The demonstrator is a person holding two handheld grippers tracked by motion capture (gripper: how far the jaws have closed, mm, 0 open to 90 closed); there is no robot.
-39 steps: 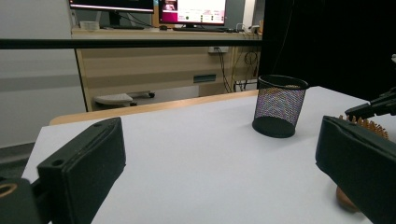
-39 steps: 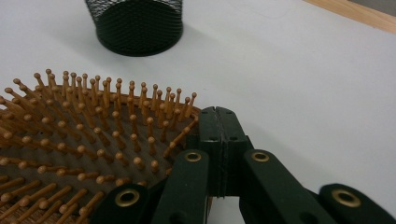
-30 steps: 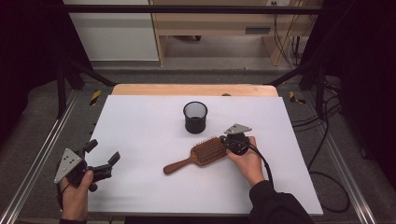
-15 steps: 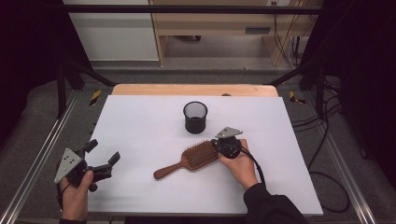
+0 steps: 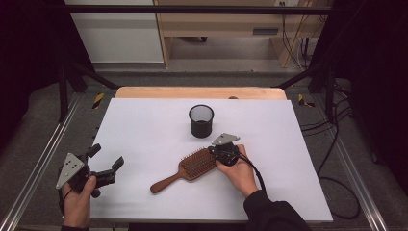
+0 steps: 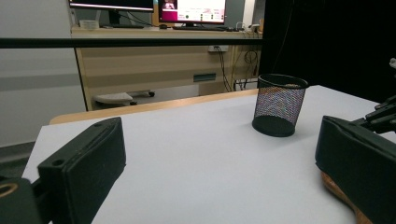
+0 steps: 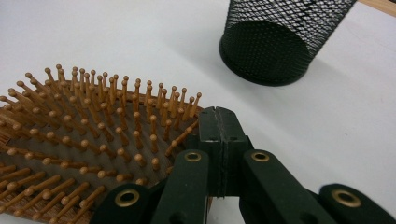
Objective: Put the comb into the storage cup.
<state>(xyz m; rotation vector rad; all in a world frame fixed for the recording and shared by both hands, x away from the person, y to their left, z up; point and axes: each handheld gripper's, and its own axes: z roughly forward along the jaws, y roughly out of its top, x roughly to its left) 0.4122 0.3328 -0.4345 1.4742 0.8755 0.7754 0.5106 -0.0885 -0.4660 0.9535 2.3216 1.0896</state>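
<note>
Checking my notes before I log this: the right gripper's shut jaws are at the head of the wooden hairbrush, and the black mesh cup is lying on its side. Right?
Not quite. The black mesh cup stands upright, open end up, as the high view shows. The rest holds: the right gripper has its jaws shut at the head of the wooden hairbrush.

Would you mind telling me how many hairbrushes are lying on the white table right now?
1. The wooden hairbrush lies near the table's front middle, in front of the mesh cup, with the right claw at its head.

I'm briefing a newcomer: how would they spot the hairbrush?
Start at the white table and find the black mesh cup near its middle. Just in front of it lies the hairbrush, the one wooden thing there, bristles up.
</note>
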